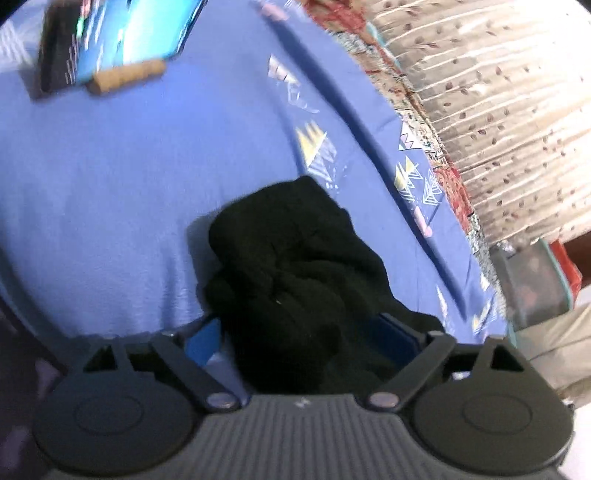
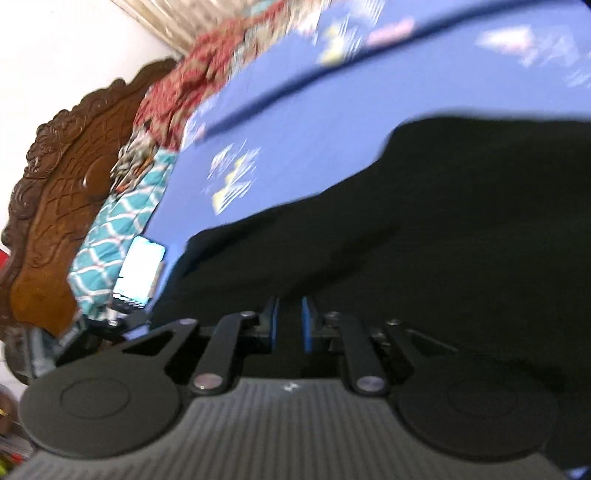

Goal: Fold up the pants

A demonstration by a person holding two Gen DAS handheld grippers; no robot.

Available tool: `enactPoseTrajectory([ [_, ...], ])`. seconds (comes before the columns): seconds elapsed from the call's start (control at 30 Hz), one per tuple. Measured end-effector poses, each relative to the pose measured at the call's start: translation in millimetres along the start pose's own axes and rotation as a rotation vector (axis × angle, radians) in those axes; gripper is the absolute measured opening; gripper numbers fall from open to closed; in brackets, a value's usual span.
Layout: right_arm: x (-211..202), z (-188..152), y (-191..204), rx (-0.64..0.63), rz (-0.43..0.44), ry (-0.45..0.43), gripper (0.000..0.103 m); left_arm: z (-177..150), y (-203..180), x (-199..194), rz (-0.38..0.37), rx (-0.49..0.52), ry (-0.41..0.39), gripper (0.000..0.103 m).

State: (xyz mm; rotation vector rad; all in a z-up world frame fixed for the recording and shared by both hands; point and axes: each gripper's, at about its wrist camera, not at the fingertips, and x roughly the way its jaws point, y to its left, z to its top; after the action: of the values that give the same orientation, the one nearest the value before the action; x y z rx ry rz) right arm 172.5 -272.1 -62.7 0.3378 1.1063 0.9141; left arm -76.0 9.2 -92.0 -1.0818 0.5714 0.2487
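Underneath, the blue bedsheet (image 1: 110, 192) spreads wide, and the black pants (image 1: 295, 273) lie bunched on it. Both views are motion-blurred. Spread wide apart, the left gripper (image 1: 306, 332) has its blue pads (image 1: 205, 339) either side of the crumpled cloth, which fills the gap. Nearly closed, the right gripper (image 2: 290, 321) has pants fabric (image 2: 424, 229) lying between and over its fingers; a firm pinch cannot be confirmed.

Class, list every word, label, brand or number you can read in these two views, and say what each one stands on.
No text can be read.
Lit phone screen: markings too blurred to read.
Blue bedsheet: triangle patterns only, no letters.
Black pants: no label in view.
Small pale mark on the left gripper: illegible.
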Motion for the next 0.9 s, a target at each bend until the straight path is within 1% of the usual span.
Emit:
enactPoseTrajectory([
  [0.03, 17, 3, 7, 0.022, 0.011, 0.029, 0.015, 3, 2, 6, -0.011, -0.016, 0.004, 0.090],
  [0.1, 40, 6, 16, 0.057, 0.015, 0.075, 0.015, 4, 4, 14, -0.018, -0.019, -0.007, 0.077],
  [0.13, 56, 9, 20, 0.076, 0.019, 0.100, 0.015, 4, 2, 18, -0.006, -0.003, -0.011, 0.053],
  [0.17, 66, 11, 22, 0.091, 0.018, 0.118, 0.015, 5, 1, 21, 0.007, 0.014, -0.009, 0.040],
  [0.2, 78, 11, 25, 0.099, 0.003, 0.140, 0.015, 4, 2, 22, -0.002, 0.022, -0.004, 0.028],
  [0.23, 80, 6, 25, 0.100, -0.024, 0.167, 0.010, 4, 1, 22, -0.011, 0.022, -0.005, 0.026],
  [0.27, 88, 1, 23, 0.104, -0.050, 0.186, 0.005, 2, -2, 17, -0.011, 0.039, -0.015, 0.025],
  [0.3, 90, -2, 21, 0.120, -0.042, 0.174, 0.003, 0, -10, 13, -0.003, 0.086, -0.031, 0.025],
  [0.43, 85, -1, 14, 0.173, 0.000, 0.176, 0.002, -19, -64, 3, 0.039, 0.341, -0.096, 0.025],
  [0.5, 78, -2, 6, 0.218, 0.033, 0.176, 0.005, -32, -93, 2, 0.048, 0.478, -0.124, 0.025],
  [0.53, 72, -2, 4, 0.242, 0.055, 0.165, 0.010, -39, -109, 2, 0.046, 0.548, -0.133, 0.025],
  [0.57, 64, -1, 1, 0.264, 0.079, 0.141, 0.010, -47, -122, 3, 0.037, 0.616, -0.132, 0.025],
  [0.63, 42, -1, -9, 0.298, 0.127, 0.067, 0.010, -65, -146, 7, 0.015, 0.735, -0.116, 0.025],
  [0.67, 31, 1, -15, 0.314, 0.136, 0.030, 0.010, -77, -159, 13, 0.004, 0.808, -0.101, 0.025],
  [0.73, -4, 3, -34, 0.351, 0.135, -0.068, 0.010, -99, -180, 27, -0.010, 0.918, -0.069, 0.026],
  [0.8, -35, 4, -53, 0.381, 0.113, -0.151, 0.011, -121, -194, 44, -0.022, 0.989, -0.020, 0.030],
  [0.87, -58, 1, -69, 0.413, 0.091, -0.206, 0.017, -143, -204, 65, -0.025, 1.033, 0.038, 0.050],
  [0.9, -67, -2, -77, 0.434, 0.082, -0.220, 0.019, -151, -206, 74, -0.014, 1.045, 0.071, 0.053],
])
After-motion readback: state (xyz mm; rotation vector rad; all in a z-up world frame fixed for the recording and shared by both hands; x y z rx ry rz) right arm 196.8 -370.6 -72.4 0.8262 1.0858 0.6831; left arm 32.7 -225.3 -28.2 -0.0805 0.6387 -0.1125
